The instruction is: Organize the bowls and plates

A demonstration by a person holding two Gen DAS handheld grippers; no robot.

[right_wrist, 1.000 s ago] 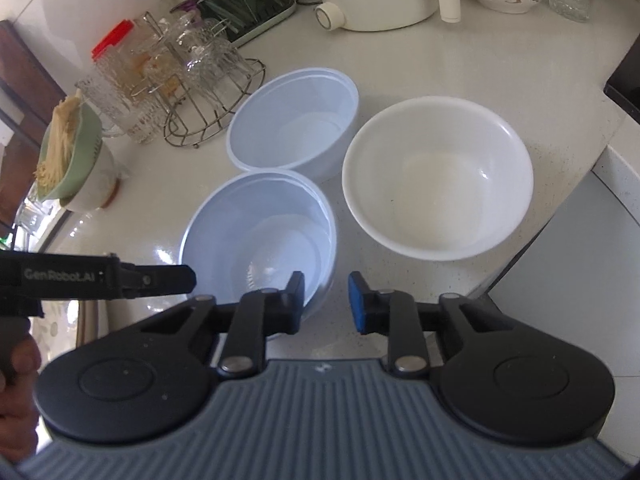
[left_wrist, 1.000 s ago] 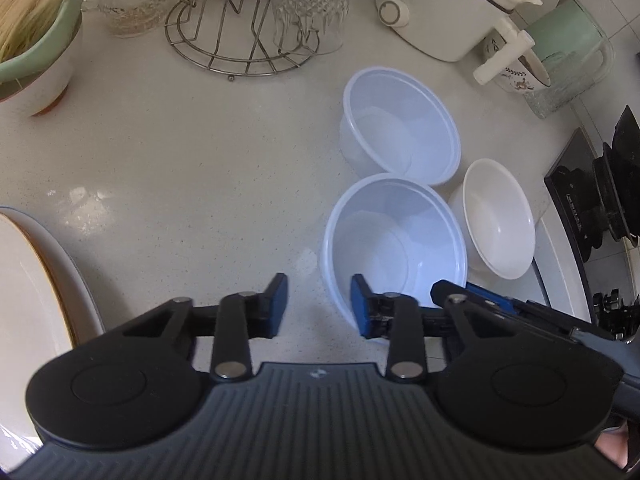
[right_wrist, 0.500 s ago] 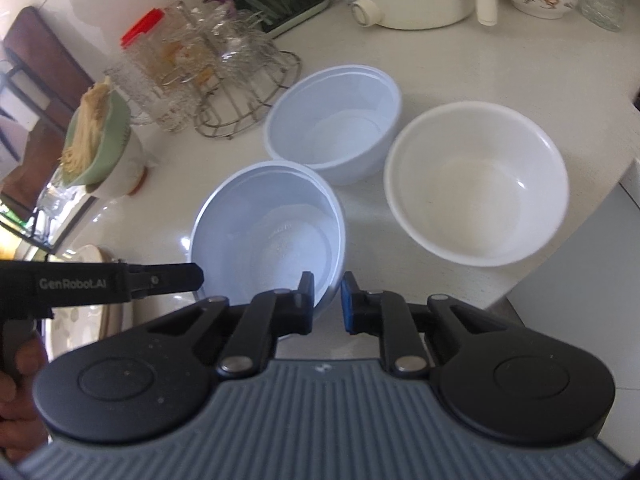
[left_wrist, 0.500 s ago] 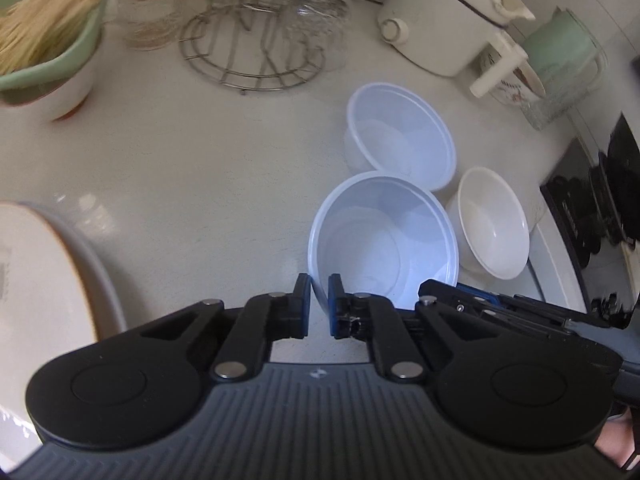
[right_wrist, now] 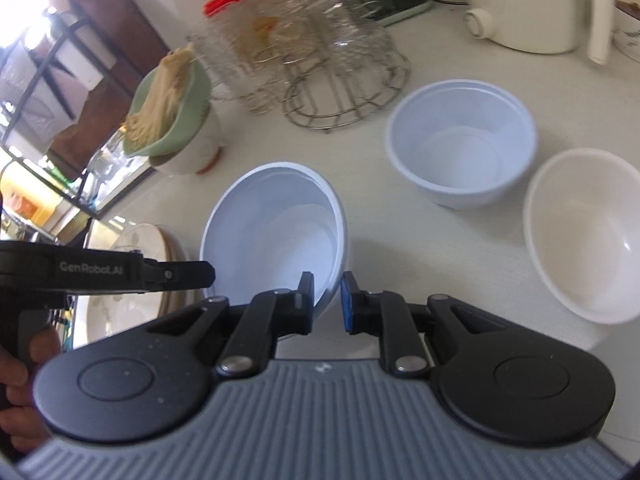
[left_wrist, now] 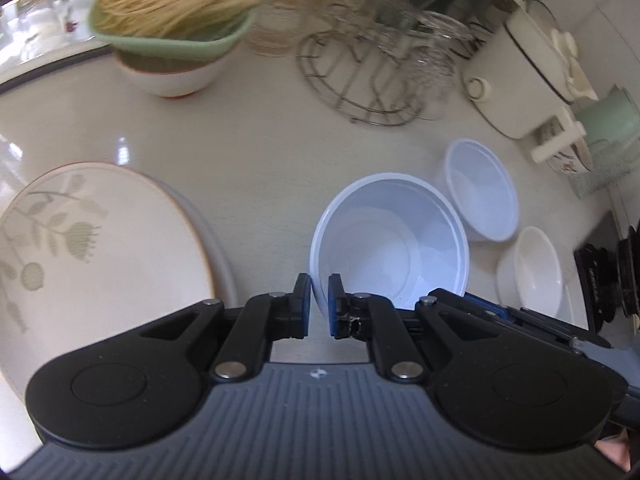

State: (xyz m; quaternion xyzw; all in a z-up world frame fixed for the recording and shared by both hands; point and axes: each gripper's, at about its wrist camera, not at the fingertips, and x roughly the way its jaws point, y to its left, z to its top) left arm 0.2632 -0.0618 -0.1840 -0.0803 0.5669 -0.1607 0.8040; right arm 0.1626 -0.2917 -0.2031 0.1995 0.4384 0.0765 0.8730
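Note:
My left gripper (left_wrist: pixel 318 306) and my right gripper (right_wrist: pixel 326 303) are each shut on the near rim of a pale blue plastic bowl (left_wrist: pixel 388 240), also in the right wrist view (right_wrist: pixel 276 232), and hold it tilted above the counter. A second pale blue bowl (left_wrist: pixel 480 190) (right_wrist: pixel 460 144) and a white bowl (left_wrist: pixel 536 272) (right_wrist: pixel 588 232) stand on the counter to the right. A stack of floral plates (left_wrist: pixel 100 248) (right_wrist: pixel 132 272) lies to the left.
A green colander of noodles on a white bowl (left_wrist: pixel 176 32) (right_wrist: pixel 172 120) stands behind the plates. A wire glass rack (left_wrist: pixel 372 68) (right_wrist: pixel 340 68), a white cooker (left_wrist: pixel 528 80) (right_wrist: pixel 528 8) and a green kettle (left_wrist: pixel 612 120) line the back. A stove (left_wrist: pixel 612 276) is at the right.
Both grippers closed on the blue bowl's rim, then lifted it and carried it left, away from the other two bowls and toward the plates.

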